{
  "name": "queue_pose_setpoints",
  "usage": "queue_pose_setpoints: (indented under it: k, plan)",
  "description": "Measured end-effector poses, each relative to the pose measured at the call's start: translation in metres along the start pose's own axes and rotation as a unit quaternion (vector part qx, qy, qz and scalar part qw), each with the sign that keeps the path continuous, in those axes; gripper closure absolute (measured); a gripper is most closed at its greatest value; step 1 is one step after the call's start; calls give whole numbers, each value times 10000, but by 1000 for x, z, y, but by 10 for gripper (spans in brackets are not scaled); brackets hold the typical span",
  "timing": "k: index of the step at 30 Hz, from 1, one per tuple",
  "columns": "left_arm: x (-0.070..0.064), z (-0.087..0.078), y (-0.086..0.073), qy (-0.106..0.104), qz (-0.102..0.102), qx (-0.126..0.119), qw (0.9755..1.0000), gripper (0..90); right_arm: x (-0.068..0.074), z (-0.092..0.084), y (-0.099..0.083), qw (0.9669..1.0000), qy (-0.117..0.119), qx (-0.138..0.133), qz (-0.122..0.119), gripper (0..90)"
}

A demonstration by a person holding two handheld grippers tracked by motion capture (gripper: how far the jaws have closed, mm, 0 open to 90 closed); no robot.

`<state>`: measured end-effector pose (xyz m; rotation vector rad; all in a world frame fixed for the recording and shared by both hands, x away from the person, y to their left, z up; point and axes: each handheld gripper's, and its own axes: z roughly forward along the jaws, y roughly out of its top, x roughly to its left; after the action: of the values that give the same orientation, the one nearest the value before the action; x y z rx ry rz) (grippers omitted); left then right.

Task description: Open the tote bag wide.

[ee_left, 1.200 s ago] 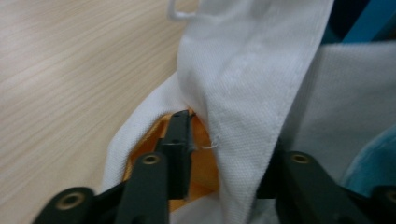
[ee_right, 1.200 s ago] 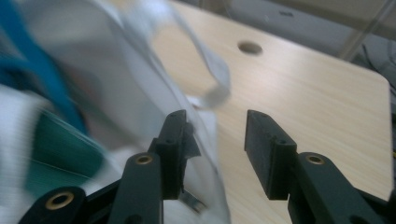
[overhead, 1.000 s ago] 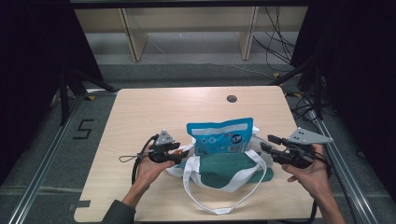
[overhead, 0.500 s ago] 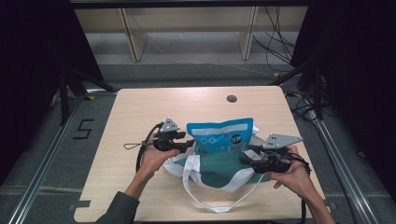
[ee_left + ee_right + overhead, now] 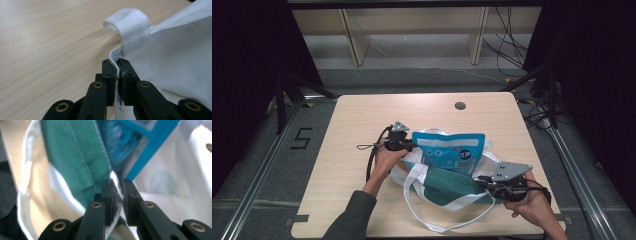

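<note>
On the table (image 5: 362, 115), the left gripper (image 5: 408, 145) sits at the left edge of the bag (image 5: 447, 185), and the right gripper (image 5: 484, 186) sits at the bag's near right side, so the bag lies between the two, spread on the near half of the table. There is one bag, white outside with a green inner face, one blue pouch (image 5: 451, 152) standing in its mouth, two white straps, one looped toward the near edge (image 5: 447, 227) and one folded at the far left (image 5: 132, 27), and two grippers, one in each hand. The left gripper (image 5: 117, 72) has just been closing; in the left gripper view its jaws stand together with the thin white edge of the bag (image 5: 175, 57) pinched between the pads, the folded strap just beyond their tips. The right gripper (image 5: 117, 187) has also just been closing; in the right gripper view its jaws are nearly together, clamped on the bag's rim (image 5: 75, 157) where green cloth meets white, with the pouch (image 5: 140, 147) just beyond. A small dark hole (image 5: 460, 105) lies in the tabletop well beyond the bag.
</note>
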<state>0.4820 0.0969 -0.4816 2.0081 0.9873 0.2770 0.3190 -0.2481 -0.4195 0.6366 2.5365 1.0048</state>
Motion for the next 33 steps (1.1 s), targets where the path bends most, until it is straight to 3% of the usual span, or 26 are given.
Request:
queue_pose_setpoints:
  k: [2, 3, 7, 9, 12, 14, 15, 18, 21, 24, 25, 26, 31, 33]
  plan:
    - [3, 4, -3, -18, -112, 155, 9998, 826, 5, 2, -4, 9999, 55, 133, -4, 815]
    - [4, 6, -4, -5, -124, 218, 9997, 822, 7, 7, -9, 9997, 127, 150, -116, 815]
    - [4, 14, -11, 86, -38, 520, 9986, 813, 15, 35, -30, 9976, 386, 568, 108, 822]
    - [5, 20, -17, 161, 36, 734, 9972, 801, 19, 49, -38, 9966, 377, 723, 149, 825]
    - [3, 16, -19, 241, -170, 480, 9984, 777, 15, 52, -38, 9965, 455, 694, 126, 824]
    - [0, 5, -15, 246, -84, 402, 9989, 709, 14, 52, -39, 9957, 461, 711, 368, 818]
    - [-1, 0, -13, 206, -134, 339, 9991, 657, 13, 51, -38, 9955, 442, 715, 443, 802]
    - [-4, -18, -10, 260, -191, 197, 9993, 538, 8, 41, -34, 9961, 513, 449, 559, 689]
    - [-9, -38, -5, 183, -211, -47, 9996, 513, 3, 21, -24, 9972, 480, 66, 568, 602]
    - [-21, -58, 0, -75, -185, -316, 9993, 493, -3, 2, -16, 9969, 350, -313, 627, 567]
    - [-25, -64, 0, -94, -76, -304, 9995, 493, -4, -4, -13, 9959, 323, -409, 741, 563]
    - [-30, -68, -2, -194, -100, -404, 9989, 492, -8, -8, -12, 9960, 236, -553, 657, 563]
    - [-43, -87, -13, -500, 19, -488, 9976, 501, -20, -17, -9, 9952, -169, -637, 725, 555]
    - [-45, -93, -18, -723, -96, -571, 9957, 500, -21, -15, -10, 9949, -282, -605, 755, 552]
